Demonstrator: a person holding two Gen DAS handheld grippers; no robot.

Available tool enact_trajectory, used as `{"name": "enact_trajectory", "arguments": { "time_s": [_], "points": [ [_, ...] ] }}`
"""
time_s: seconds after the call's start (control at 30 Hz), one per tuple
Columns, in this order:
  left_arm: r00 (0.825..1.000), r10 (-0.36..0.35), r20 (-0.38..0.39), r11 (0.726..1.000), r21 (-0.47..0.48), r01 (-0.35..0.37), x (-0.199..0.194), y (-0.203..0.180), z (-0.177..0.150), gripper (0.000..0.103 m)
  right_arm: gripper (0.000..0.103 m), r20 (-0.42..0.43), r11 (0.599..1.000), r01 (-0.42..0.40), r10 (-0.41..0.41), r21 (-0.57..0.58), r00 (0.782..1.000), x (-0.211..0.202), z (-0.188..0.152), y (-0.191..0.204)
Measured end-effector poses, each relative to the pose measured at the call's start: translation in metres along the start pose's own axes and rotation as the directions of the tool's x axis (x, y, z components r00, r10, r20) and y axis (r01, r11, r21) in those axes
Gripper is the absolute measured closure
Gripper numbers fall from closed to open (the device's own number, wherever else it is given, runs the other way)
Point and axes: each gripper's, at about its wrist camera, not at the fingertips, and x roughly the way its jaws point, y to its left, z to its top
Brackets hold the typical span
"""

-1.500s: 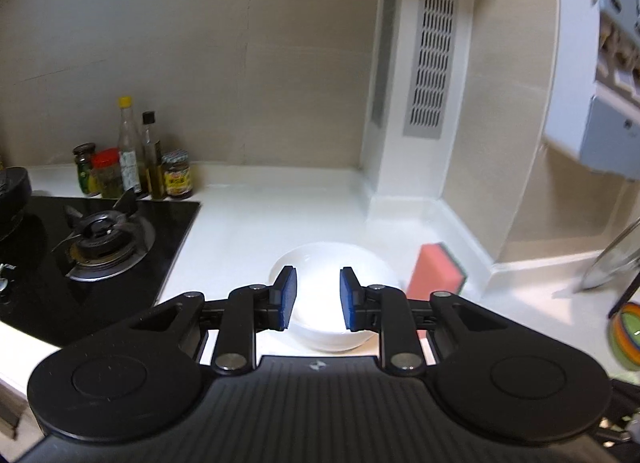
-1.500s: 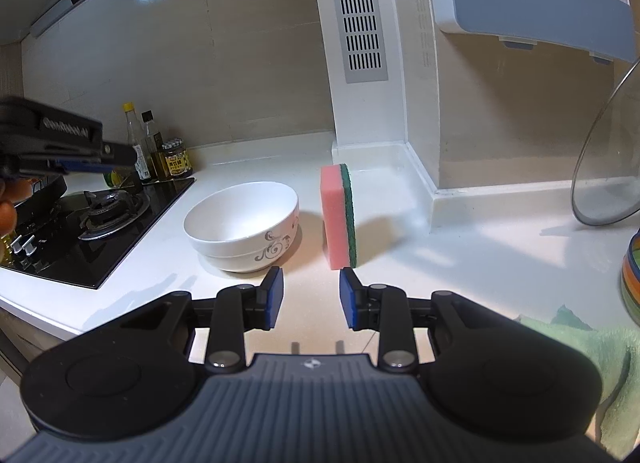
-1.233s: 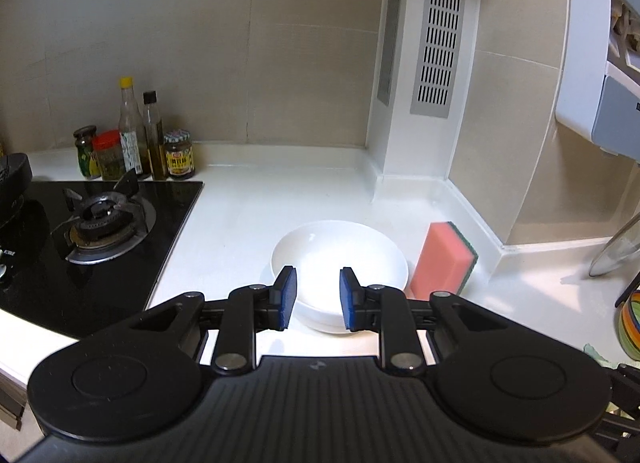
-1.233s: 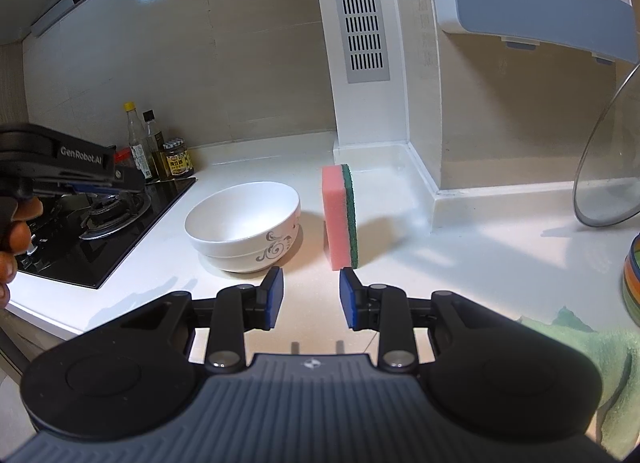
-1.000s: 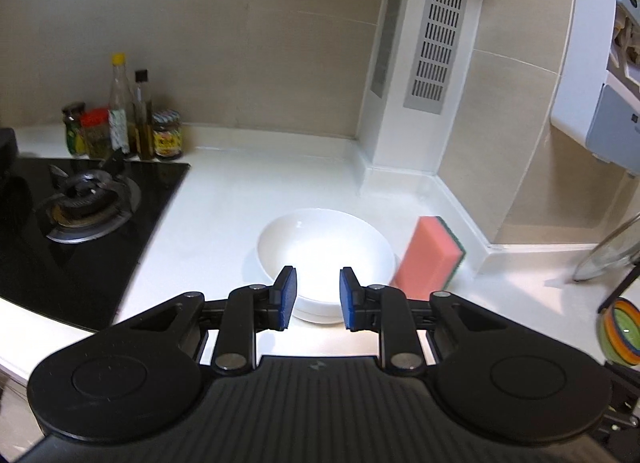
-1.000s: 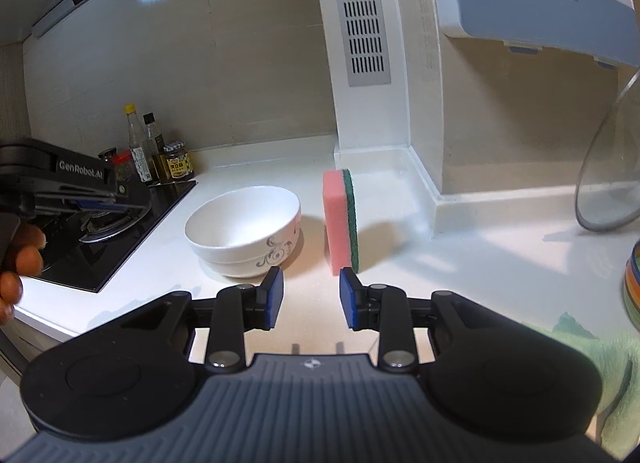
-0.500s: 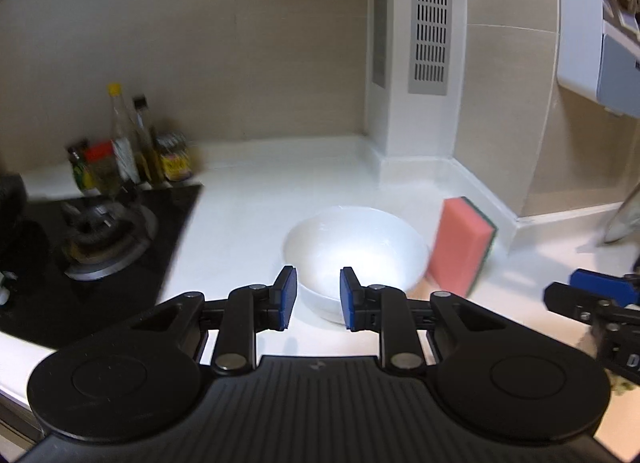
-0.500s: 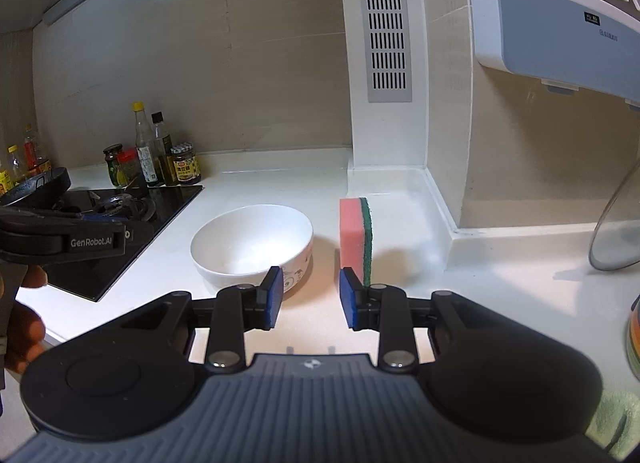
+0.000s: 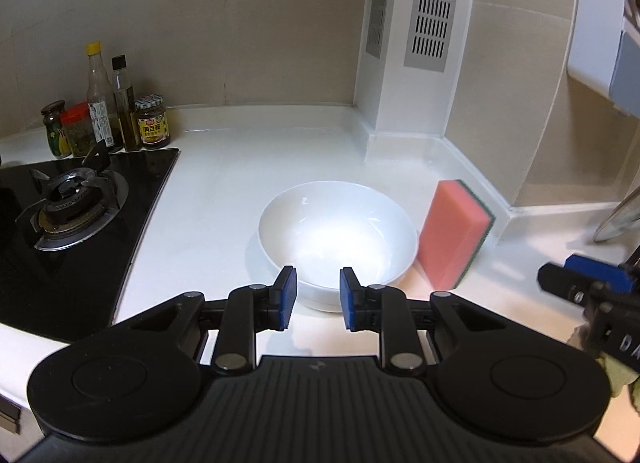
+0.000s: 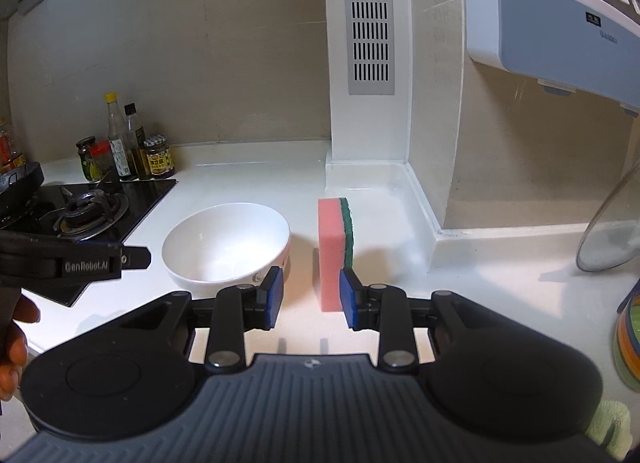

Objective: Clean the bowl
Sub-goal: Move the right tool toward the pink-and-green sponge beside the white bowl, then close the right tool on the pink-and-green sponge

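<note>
Closer now, right gripper (image 10: 308, 295) faces sponge (image 10: 334, 253) beside bowl (image 10: 226, 247).

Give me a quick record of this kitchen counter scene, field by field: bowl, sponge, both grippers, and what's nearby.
bowl: white, upright, looks empty, on the counter
sponge: pink with green scrub side, standing on edge beside the bowl
left gripper: open, near the bowl's near rim
right gripper: open, just in front of the sponge
nearby: gas stove, condiment bottles, glass lid
</note>
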Motion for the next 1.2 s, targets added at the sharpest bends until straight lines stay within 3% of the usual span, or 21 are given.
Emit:
{"name": "enact_trajectory", "arguments": {
  "time_s": [0.37, 0.57, 1.2],
  "points": [
    [0.999, -0.032, 0.003, 0.999, 0.027, 0.031, 0.006, 0.011, 0.009, 0.075, 0.077, -0.049, 0.998, 0.033, -0.036, -0.054, 0.998, 0.012, 0.014, 0.013],
    [0.999, -0.047, -0.009, 0.998, 0.031, 0.048, 0.013, 0.018, 0.011, 0.075, 0.077, -0.081, 0.996, 0.046, -0.052, -0.080, 0.995, 0.024, 0.026, -0.001],
    [0.996, -0.069, -0.050, 0.998, 0.009, 0.070, 0.055, 0.050, 0.047, 0.075, 0.076, -0.158, 0.993, 0.060, -0.075, -0.099, 0.985, 0.108, 0.065, -0.012]
  ]
}}
